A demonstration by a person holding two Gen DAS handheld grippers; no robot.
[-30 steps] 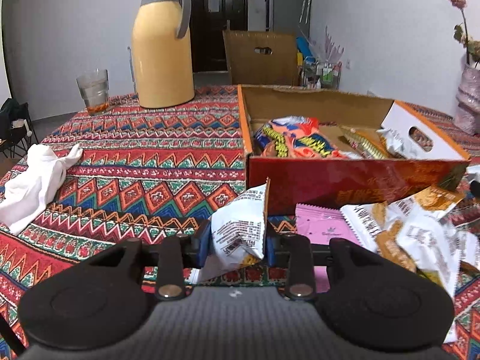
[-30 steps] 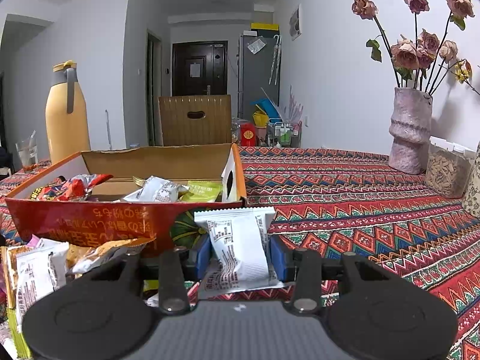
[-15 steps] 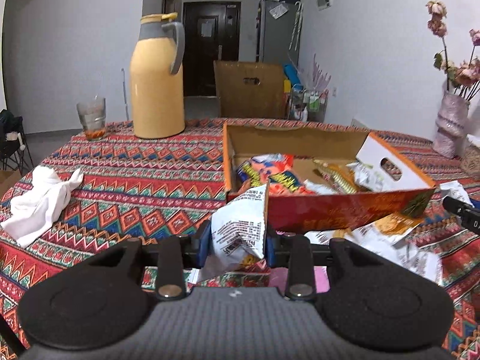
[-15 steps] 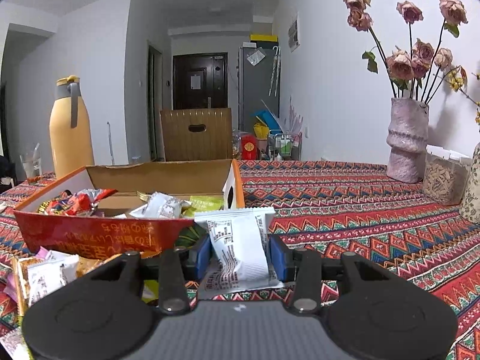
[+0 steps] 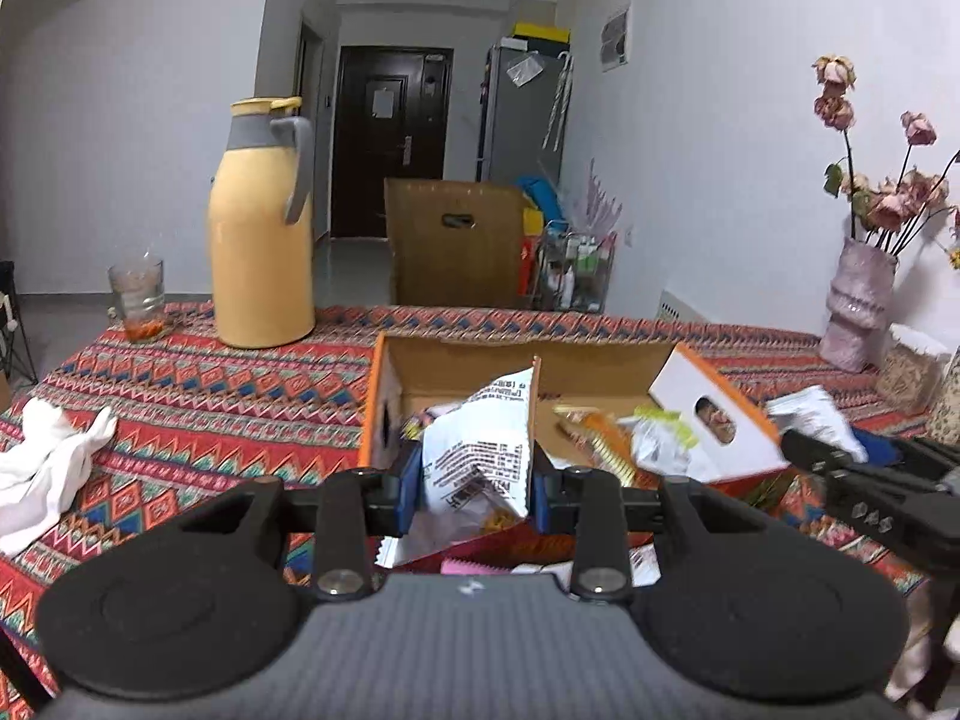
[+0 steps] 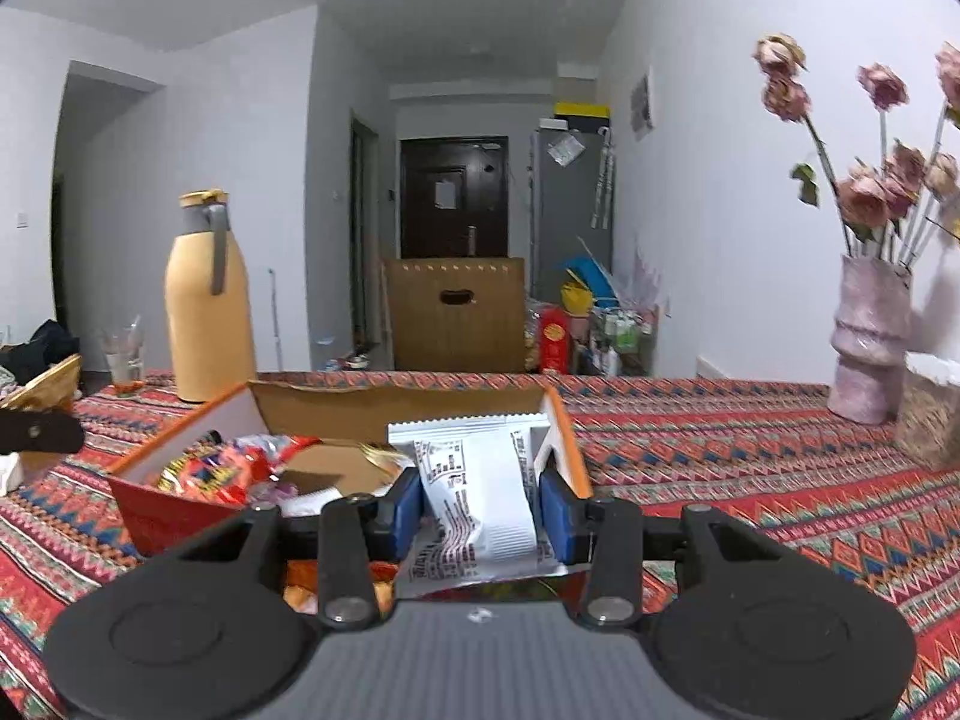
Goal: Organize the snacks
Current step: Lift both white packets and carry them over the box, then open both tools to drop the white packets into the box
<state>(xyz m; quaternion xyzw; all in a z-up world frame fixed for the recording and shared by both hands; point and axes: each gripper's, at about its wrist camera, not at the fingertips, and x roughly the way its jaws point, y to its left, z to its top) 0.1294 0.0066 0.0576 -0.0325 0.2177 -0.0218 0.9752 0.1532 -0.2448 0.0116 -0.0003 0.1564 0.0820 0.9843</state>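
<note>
Above the cardboard box (image 5: 516,360), each gripper pinched one light, crinkly packet, the left gripper (image 5: 474,483) a crumpled packet (image 5: 480,456) at 12 o'clock, the right gripper (image 6: 480,507) a white packet (image 6: 480,498), both gripped safely at mid-body, I judged.

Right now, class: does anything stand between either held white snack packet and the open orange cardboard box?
Nothing visible does. The left gripper and right gripper each hold a white snack packet above the open-topped orange cardboard box.
</note>
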